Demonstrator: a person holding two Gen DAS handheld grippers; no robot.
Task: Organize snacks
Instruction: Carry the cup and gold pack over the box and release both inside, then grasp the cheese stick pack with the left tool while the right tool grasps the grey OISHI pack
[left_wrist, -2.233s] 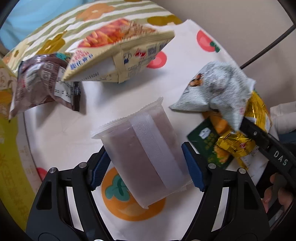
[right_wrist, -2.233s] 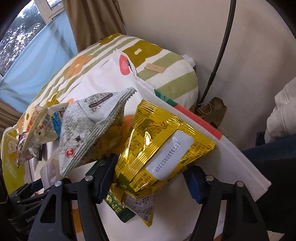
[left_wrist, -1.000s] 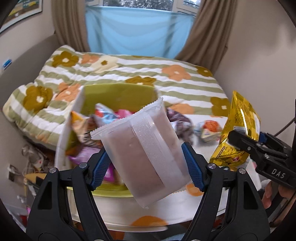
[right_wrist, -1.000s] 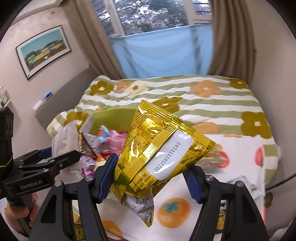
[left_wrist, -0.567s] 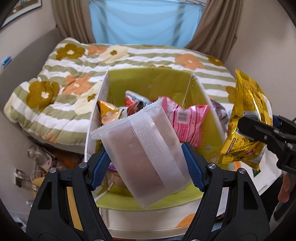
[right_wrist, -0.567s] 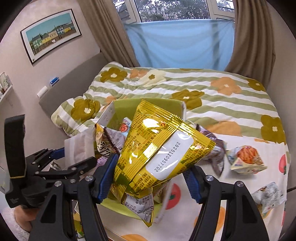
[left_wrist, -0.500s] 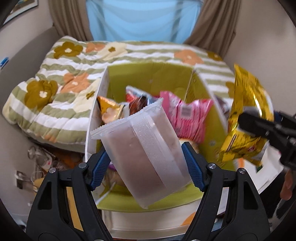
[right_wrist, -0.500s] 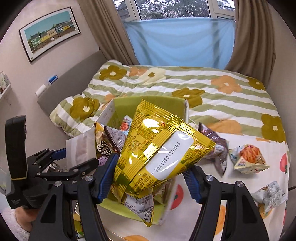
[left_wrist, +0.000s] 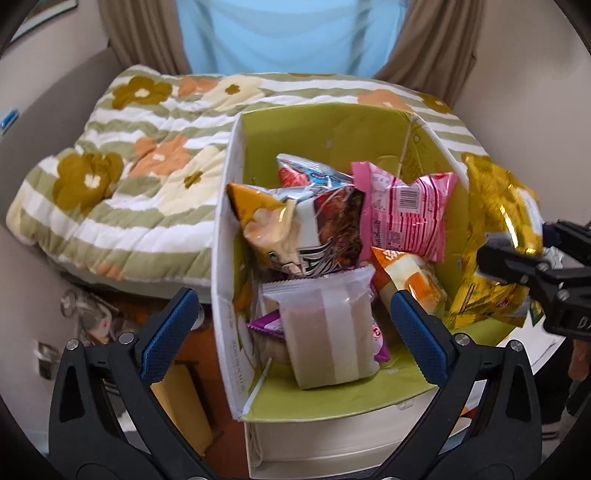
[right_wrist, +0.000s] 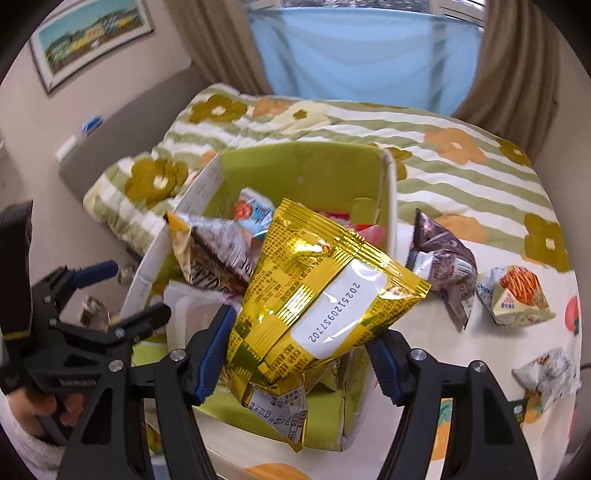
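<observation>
A green-lined box (left_wrist: 325, 129) holds several snack packs. A frosted white pack (left_wrist: 327, 332) lies in its near end, free of my left gripper (left_wrist: 291, 328), which is open above it. My right gripper (right_wrist: 299, 350) is shut on a gold snack bag (right_wrist: 325, 295) and holds it over the box's (right_wrist: 295, 162) right side. The gold bag (left_wrist: 498, 236) and right gripper (left_wrist: 524, 266) show at the right in the left wrist view. The left gripper (right_wrist: 110, 299) shows at the left in the right wrist view.
A brown pack (right_wrist: 439, 266), a pale pack with orange sticks (right_wrist: 517, 295) and a grey-white pack (right_wrist: 546, 376) lie on the fruit-print cloth (right_wrist: 498, 369) right of the box. A flowered quilt (left_wrist: 129, 184) lies behind and left. Floor clutter sits below left.
My left gripper has opened and the frosted white pack has dropped into the box. Both grippers have moved closer over the box; the right still holds the gold bag.
</observation>
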